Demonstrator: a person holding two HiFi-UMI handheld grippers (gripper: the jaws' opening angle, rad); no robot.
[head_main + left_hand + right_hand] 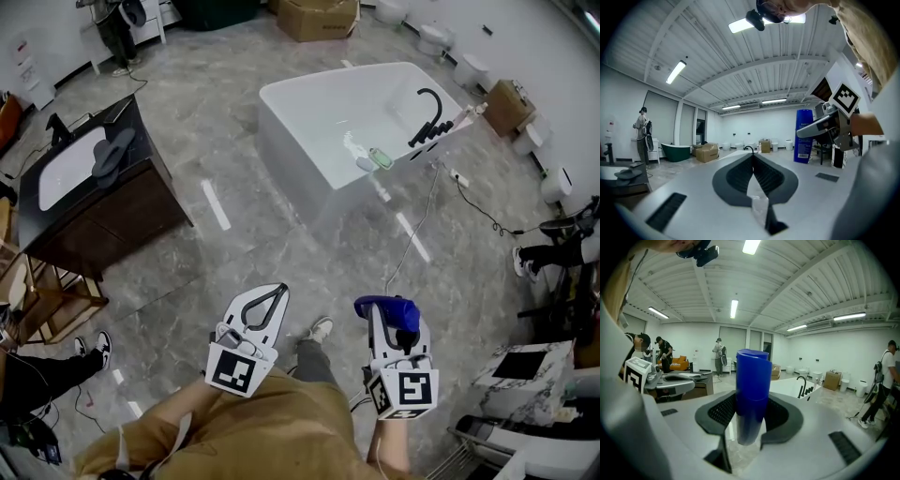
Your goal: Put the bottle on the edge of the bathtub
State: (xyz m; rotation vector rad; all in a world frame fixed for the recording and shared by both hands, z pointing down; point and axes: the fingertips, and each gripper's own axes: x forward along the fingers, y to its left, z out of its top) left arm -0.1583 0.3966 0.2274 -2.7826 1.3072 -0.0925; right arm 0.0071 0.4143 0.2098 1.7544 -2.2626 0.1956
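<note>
two tools (270,298) (384,321), one blue bottle (752,380)

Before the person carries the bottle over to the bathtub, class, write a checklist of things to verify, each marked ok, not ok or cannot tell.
1. Blue bottle clamped between the pads of the right tool: ok.
2. Left tool shut and empty: ok.
3. Bathtub in sight ahead: ok.
4. Near rim bare for the bottle: ok; the black faucet sits on the far side.
5. Floor path free: not ok, a white cable trails beside the tub.
6. Bottle cap closed: cannot tell.
</note>
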